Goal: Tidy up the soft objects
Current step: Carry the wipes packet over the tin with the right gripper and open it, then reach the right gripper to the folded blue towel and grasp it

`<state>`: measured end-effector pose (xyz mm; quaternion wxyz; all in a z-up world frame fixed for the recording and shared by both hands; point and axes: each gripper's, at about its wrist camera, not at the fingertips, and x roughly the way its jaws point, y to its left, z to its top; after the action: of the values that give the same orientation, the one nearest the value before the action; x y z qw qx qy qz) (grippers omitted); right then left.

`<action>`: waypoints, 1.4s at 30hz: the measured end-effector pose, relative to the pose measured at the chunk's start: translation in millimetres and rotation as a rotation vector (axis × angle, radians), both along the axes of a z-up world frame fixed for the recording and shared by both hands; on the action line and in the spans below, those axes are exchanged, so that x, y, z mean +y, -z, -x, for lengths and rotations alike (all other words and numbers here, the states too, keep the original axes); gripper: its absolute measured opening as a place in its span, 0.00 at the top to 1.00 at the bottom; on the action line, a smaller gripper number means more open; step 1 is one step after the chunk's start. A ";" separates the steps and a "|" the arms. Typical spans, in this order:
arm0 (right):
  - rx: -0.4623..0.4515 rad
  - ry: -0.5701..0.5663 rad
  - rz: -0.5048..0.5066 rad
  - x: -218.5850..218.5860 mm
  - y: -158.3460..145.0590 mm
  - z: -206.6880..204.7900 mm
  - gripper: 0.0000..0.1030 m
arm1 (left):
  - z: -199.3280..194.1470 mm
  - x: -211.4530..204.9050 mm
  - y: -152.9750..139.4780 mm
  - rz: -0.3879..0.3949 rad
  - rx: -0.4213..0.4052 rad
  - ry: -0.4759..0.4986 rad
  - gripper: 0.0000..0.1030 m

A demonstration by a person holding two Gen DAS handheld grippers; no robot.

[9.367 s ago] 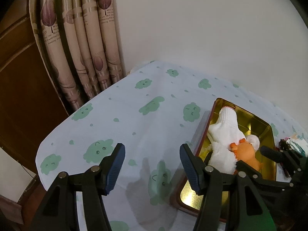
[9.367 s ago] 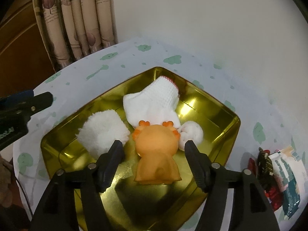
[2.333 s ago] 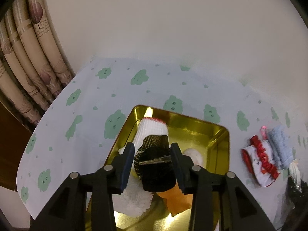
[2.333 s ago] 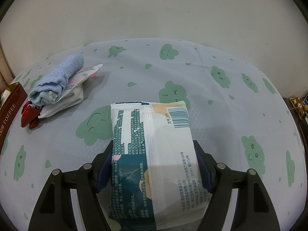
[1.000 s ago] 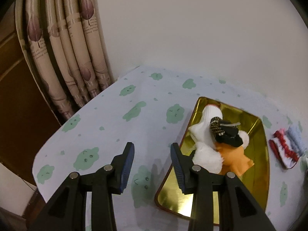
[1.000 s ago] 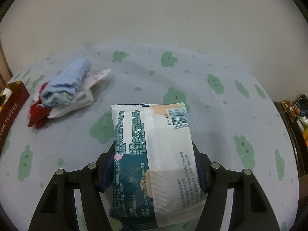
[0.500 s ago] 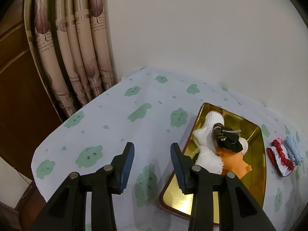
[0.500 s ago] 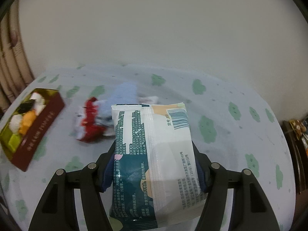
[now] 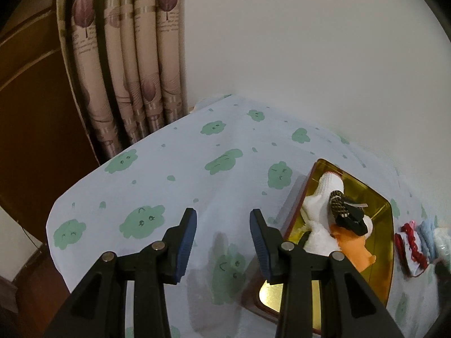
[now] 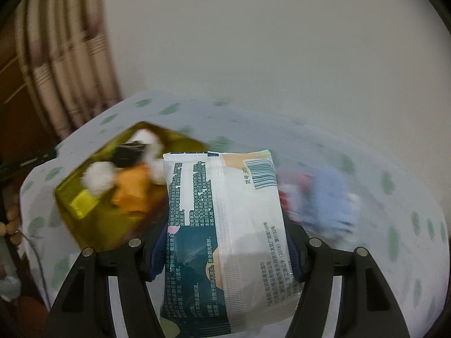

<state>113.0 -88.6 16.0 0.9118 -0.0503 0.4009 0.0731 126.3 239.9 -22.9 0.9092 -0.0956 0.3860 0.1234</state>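
My right gripper clamped a wipes pack, long axis running away from me, barcode end far, teal-and-white with printed text. Its blurred view showed the tin beyond. My left gripper hung parted and empty; only there was the tin's black pouch sharp

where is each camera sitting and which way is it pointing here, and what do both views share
Left wrist: sits on the left gripper, looking forward and down over the cloud-print tablecloth toward the curtain; its open fingers show, the gold tin at right.
Right wrist: sits on the right gripper, facing the wall across the table; its fingers clamp the wipes pack, which blocks the middle; background blurred.
Shared: the tin with the orange toy, the blue cloth, tablecloth, curtain.
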 end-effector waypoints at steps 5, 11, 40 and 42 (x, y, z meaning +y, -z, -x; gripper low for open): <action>0.022 -0.128 0.006 62.7 10.7 -13.0 0.38 | 0.5 6.4 1.3 0.008 0.007 -0.023 0.61; 0.052 -0.209 0.008 118.7 28.5 -26.4 0.38 | 2.1 12.3 -0.7 0.005 -0.005 -0.048 0.61; 0.042 -0.244 -0.023 139.0 38.1 -30.2 0.20 | -0.2 11.0 -0.3 0.009 0.001 -0.031 0.61; 0.037 -0.237 -0.032 135.1 33.9 -28.3 0.20 | -0.5 10.3 -0.6 0.005 0.002 -0.027 0.61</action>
<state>141.3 46.5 -17.9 0.8899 -0.0813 0.4076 0.1878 126.8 250.2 -22.3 0.9069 -0.1030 0.3856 0.1349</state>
